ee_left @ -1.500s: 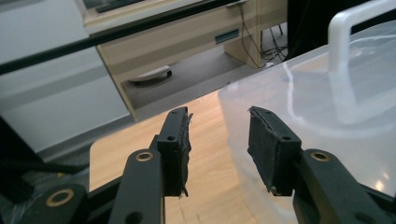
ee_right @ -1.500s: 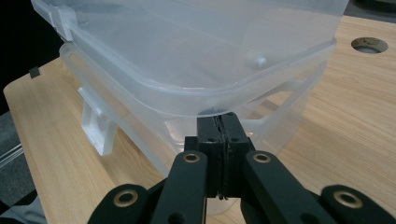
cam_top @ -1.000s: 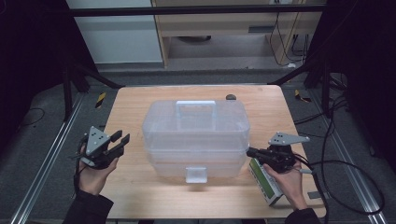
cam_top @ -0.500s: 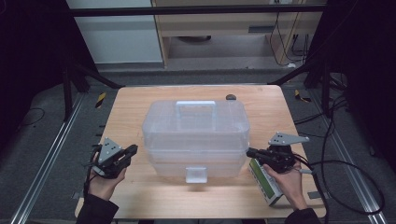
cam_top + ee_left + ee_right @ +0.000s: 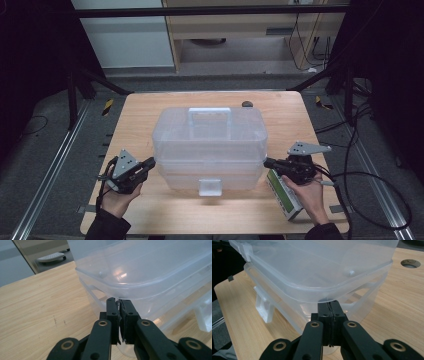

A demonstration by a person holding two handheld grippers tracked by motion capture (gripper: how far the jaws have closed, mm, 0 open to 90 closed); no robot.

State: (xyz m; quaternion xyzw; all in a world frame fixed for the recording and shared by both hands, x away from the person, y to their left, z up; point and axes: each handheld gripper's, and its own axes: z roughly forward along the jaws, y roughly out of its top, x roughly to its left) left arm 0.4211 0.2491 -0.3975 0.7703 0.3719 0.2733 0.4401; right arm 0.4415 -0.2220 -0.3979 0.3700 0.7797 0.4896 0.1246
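The left gripper (image 5: 148, 162) has just been closing, empty, and is now tucking under the lid rim of the clear plastic box (image 5: 210, 142) mid-table. The right gripper (image 5: 267, 163), jaws together, is mirroring it opposite, probably readying a two-sided lift.

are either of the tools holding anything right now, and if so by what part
Nothing is held. The left tool and right tool are shut on nothing, tips under the lid rim of the clear plastic box.

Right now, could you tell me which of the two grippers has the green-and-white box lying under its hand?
The right gripper: the green-and-white box lies beneath its hand. The left gripper has bare wooden table beneath it.
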